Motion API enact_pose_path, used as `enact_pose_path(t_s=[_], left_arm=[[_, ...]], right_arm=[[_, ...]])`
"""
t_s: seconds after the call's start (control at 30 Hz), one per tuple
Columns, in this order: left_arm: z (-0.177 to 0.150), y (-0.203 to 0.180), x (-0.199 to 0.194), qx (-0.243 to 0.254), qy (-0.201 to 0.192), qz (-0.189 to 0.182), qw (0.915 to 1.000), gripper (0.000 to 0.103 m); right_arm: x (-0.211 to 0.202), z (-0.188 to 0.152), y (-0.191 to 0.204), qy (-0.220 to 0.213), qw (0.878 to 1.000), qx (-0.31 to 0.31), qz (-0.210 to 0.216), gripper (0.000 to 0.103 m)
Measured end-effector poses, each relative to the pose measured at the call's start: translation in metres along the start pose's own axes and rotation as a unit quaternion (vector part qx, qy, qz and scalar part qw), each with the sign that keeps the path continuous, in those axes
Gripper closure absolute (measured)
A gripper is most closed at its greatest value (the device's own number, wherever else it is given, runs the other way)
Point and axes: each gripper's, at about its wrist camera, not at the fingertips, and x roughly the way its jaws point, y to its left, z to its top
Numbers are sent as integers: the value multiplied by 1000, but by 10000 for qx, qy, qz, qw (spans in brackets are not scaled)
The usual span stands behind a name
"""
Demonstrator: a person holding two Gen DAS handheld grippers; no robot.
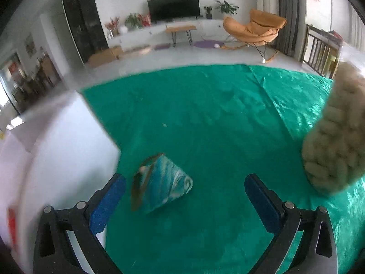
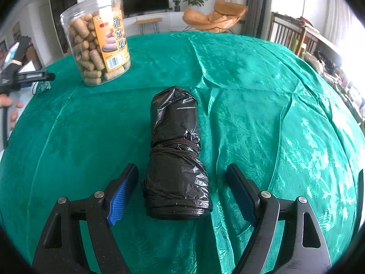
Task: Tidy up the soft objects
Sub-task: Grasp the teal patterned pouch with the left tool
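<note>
Right hand-held gripper (image 2: 182,191), jaws spread wide, straddles the near end of a roll of black bags (image 2: 174,157) lying lengthwise on the green cloth (image 2: 262,114) of the counter; neither pad touches the plastic. Left hand-held gripper (image 1: 184,196), likewise open and empty, hovers with a small blue pouch (image 1: 159,182) just ahead of it, nearer its left finger (image 1: 109,203). A jar (image 2: 98,38) of snacks stands farther off, ahead and to the left of the right gripper. To grip the roll well, close squarely across its width near the tied waist; slack film is likely to slip. The pouch should be centred between the pads before closing.
</note>
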Motion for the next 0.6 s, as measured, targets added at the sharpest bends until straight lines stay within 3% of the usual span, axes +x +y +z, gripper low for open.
enact_pose_path(t_s=[0.07, 0.13, 0.2, 0.27, 0.3, 0.33, 0.5, 0.6], left_arm=[[-2, 8, 17, -199, 216, -158, 9994, 0], [-3, 7, 18, -206, 11, -193, 9996, 0], [-4, 6, 19, -179, 55, -176, 9997, 0], [-7, 7, 15, -177, -24, -205, 9996, 15], [-10, 9, 11, -212, -132, -194, 9995, 42], [-13, 12, 7, -310, -205, -209, 9991, 59], [-31, 9, -9, -329, -156, -156, 9992, 60], [-51, -9, -41, -248, -181, -402, 9987, 60]], right_arm=[[0, 0, 0, 0, 10000, -2, -1, 21], [0, 0, 0, -2, 10000, 1, 1, 21], [0, 0, 0, -1, 10000, 1, 0, 21], [0, 0, 0, -1, 10000, 3, 0, 21], [0, 0, 0, -2, 10000, 3, 0, 21], [0, 0, 1, -2, 10000, 2, -1, 21], [0, 0, 0, -4, 10000, 4, 2, 21], [0, 0, 0, -5, 10000, 6, 4, 21]])
